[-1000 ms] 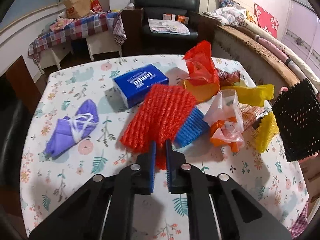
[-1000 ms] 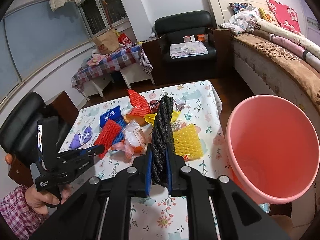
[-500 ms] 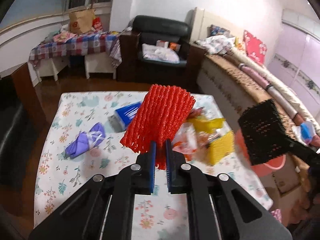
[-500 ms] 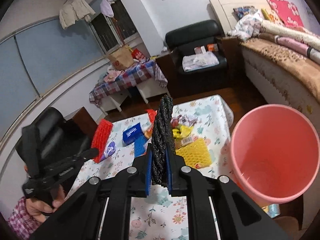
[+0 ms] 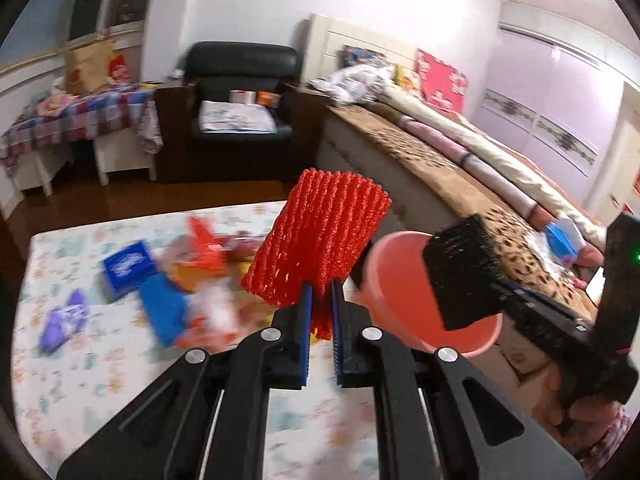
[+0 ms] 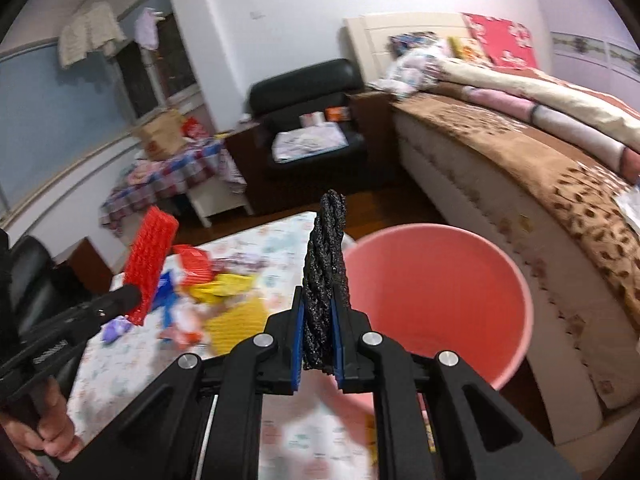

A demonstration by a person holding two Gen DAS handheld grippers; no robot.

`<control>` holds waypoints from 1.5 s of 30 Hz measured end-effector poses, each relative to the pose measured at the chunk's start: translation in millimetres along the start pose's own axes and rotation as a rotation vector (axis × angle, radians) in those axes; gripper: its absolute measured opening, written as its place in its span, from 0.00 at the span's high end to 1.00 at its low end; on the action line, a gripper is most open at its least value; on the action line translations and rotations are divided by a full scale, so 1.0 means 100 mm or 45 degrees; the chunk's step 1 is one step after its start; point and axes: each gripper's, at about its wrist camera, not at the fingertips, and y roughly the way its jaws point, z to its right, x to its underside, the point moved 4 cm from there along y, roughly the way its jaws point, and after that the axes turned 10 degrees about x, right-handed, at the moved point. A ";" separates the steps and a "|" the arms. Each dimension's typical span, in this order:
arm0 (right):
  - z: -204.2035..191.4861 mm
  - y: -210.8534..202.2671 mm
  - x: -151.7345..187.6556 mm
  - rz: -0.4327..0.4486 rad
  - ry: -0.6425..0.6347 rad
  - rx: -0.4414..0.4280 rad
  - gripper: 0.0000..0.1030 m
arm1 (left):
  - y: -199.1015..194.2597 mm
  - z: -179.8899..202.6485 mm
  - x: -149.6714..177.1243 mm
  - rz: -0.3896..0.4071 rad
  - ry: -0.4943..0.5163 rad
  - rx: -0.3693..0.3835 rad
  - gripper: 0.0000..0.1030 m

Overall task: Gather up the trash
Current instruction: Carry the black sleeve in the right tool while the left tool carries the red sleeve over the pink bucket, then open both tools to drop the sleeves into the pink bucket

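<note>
My left gripper (image 5: 320, 300) is shut on a red foam net (image 5: 320, 236) and holds it high above the floral table (image 5: 100, 360), left of the pink bucket (image 5: 400, 280). My right gripper (image 6: 318, 312) is shut on a black foam net (image 6: 326, 264), held just left of the bucket (image 6: 436, 296). The black net (image 5: 464, 272) also shows in the left wrist view over the bucket's rim. The red net (image 6: 150, 256) shows at left in the right wrist view.
On the table lie a blue tissue pack (image 5: 128, 268), a blue foam net (image 5: 164, 312), a purple bundle (image 5: 64, 320), a yellow foam net (image 6: 236, 320) and several wrappers. A bed (image 6: 540, 184) runs along the right. A black armchair (image 5: 240, 96) stands behind.
Both grippers have risen and swung right toward the pink bucket, carrying their nets. The black net now hangs over the bucket's rim in the left wrist view.
</note>
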 end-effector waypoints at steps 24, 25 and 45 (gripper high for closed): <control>0.84 0.63 0.18 -0.133 0.082 0.144 0.88 | 1.49 0.85 0.11 -0.275 0.131 0.122 0.92; 0.85 0.66 0.19 -0.140 0.082 0.147 0.88 | 1.51 0.86 0.12 -0.284 0.132 0.116 0.92; 0.91 0.56 0.17 -0.107 0.090 0.162 0.51 | 1.34 0.80 0.01 -0.259 0.119 0.106 0.50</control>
